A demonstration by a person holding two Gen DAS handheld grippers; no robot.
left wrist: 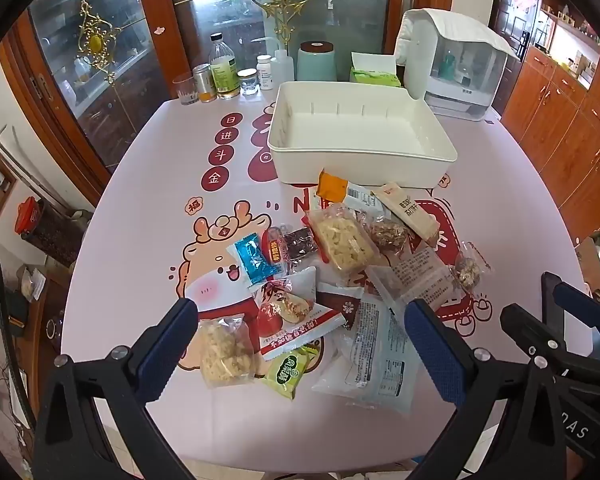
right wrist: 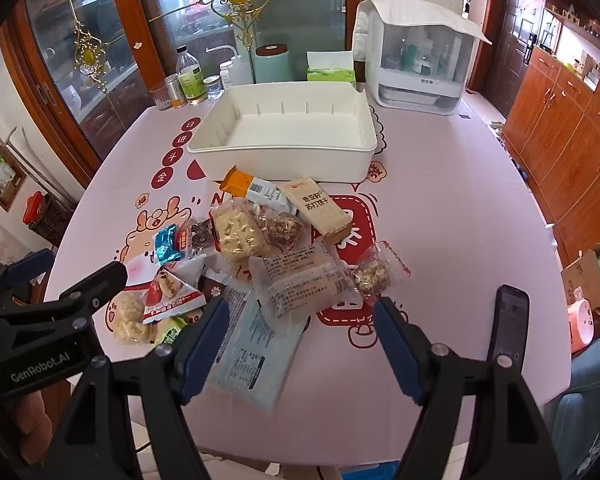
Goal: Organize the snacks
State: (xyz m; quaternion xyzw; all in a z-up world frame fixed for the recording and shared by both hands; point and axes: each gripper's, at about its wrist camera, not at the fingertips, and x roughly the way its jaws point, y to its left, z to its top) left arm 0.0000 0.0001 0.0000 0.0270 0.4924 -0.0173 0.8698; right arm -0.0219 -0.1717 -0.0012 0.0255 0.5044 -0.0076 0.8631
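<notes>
A heap of several wrapped snacks point(left wrist: 340, 276) lies on the pink table in front of a white bin point(left wrist: 360, 136) that holds nothing. The heap includes a blue candy point(left wrist: 254, 258), a puffed-rice cake point(left wrist: 224, 350), a red-and-white packet point(left wrist: 296, 320) and a tan cracker pack point(right wrist: 318, 208). My left gripper point(left wrist: 300, 320) hangs open above the near left of the heap, nothing between its fingers. My right gripper point(right wrist: 300, 320) hovers open over the near right of the heap point(right wrist: 268, 264), above a clear pastry pack point(right wrist: 304, 284). The white bin point(right wrist: 284, 132) stands beyond.
Bottles, jars and a glass point(left wrist: 228, 76) line the table's far edge with a teal canister point(left wrist: 316, 60), a tissue box point(left wrist: 374, 72) and a white covered appliance point(left wrist: 456, 64). A phone point(right wrist: 510, 320) lies at the near right. Wooden cabinets stand to the right.
</notes>
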